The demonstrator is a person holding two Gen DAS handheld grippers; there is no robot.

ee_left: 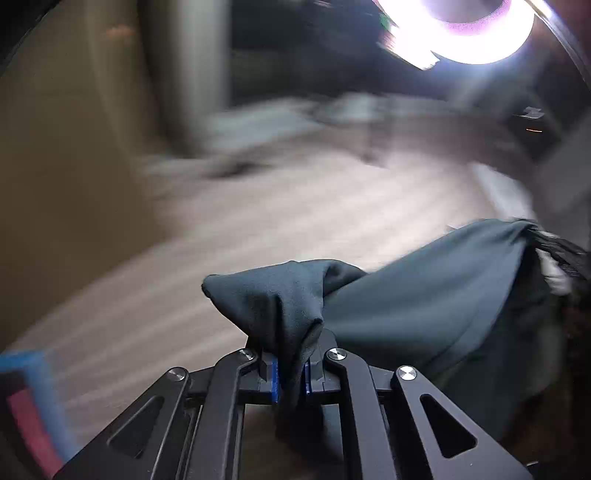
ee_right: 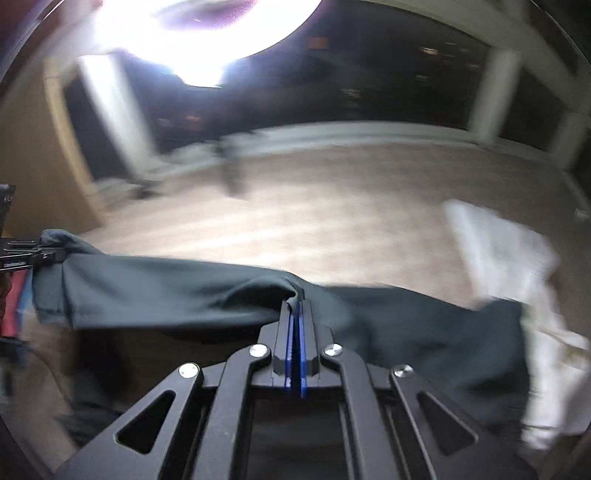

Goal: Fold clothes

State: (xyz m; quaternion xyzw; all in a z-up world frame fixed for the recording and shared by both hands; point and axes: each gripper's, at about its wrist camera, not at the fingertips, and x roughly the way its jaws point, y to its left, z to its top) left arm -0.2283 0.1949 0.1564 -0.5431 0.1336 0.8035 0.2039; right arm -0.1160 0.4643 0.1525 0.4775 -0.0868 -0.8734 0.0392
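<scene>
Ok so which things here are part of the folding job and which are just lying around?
In the job:
dark teal garment
left gripper, shut on it
right gripper, shut on it

Lying about:
white cloth on the table
bright lamp overhead

A ring lamp (ee_right: 192,40) glared overhead, washing the pale wood-grain table (ee_right: 332,206) below it. Beyond the table's far edge stood dark windows (ee_right: 388,85) with pale frames. A tan wall (ee_left: 66,155) rose left of the table. Everything was motion-blurred.
</scene>
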